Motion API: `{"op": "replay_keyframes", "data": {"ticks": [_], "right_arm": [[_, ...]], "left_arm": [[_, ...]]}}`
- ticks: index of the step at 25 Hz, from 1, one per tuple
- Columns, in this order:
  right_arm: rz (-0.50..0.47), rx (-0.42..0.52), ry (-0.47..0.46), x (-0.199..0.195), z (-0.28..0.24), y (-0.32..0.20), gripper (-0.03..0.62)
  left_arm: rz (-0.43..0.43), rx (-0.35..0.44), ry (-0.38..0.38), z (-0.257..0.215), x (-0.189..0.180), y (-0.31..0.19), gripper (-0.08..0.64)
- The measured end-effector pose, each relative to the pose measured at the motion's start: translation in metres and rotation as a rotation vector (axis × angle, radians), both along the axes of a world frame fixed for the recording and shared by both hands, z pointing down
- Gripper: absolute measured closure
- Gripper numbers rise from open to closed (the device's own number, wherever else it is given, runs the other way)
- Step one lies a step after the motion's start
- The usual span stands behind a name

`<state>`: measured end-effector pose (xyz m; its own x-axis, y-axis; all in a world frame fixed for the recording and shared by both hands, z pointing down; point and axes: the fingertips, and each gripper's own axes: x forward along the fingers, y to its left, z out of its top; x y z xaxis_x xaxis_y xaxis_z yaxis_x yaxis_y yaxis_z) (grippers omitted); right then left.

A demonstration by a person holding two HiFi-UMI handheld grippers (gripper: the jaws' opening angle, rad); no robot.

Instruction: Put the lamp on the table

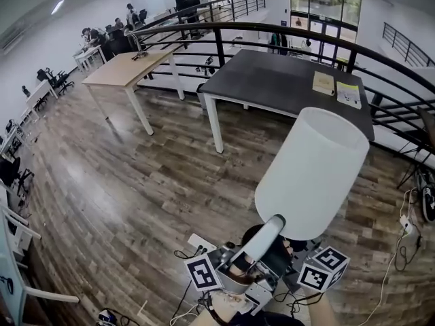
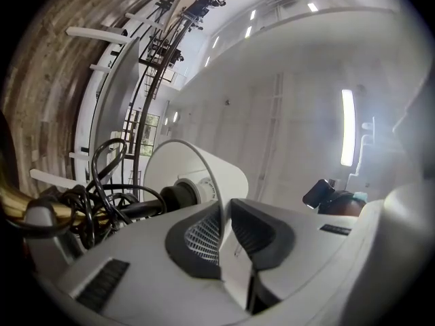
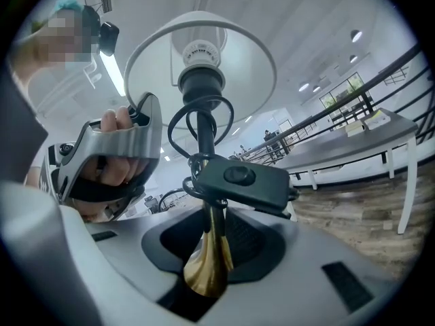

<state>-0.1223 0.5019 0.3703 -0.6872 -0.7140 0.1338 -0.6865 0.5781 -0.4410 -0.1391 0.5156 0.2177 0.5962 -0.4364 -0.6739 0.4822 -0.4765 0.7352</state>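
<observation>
Fingers [image 3: 255, 244] on lamp [image 1: 312, 172], lower end hidden.

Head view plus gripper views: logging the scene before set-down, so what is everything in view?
Lamp shade: one, white, held up, lower right of head view.
Lamp stem: one, brass, between the right jaws.
Cord with switch: one, black, round the stem.
Dark table: one, dark grey, ahead by the railing.
Booklets: two, yellowish, on the dark table.
Wooden table: one, light, further left.
Railing: one, black, behind the dark table.
Left gripper: one, grey, shut on shade's rim.
Right gripper: one, grey, shut on stem.
</observation>
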Motion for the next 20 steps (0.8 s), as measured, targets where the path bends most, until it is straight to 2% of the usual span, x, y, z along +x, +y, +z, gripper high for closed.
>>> {"op": "replay_keyframes", "data": {"ticks": [12, 20], "right_arm": [[0.021, 0.012, -0.003, -0.009, -0.008, -0.106, 0.472], [0.038, 0.002, -0.011, -0.015, -0.004, -0.150, 0.472]], "left_arm": [[0.018, 0.008, -0.009, -0.006, -0.008, -0.103, 0.500], [0.029, 0.009, -0.007, -0.002, -0.013, -0.148, 0.500]]}}
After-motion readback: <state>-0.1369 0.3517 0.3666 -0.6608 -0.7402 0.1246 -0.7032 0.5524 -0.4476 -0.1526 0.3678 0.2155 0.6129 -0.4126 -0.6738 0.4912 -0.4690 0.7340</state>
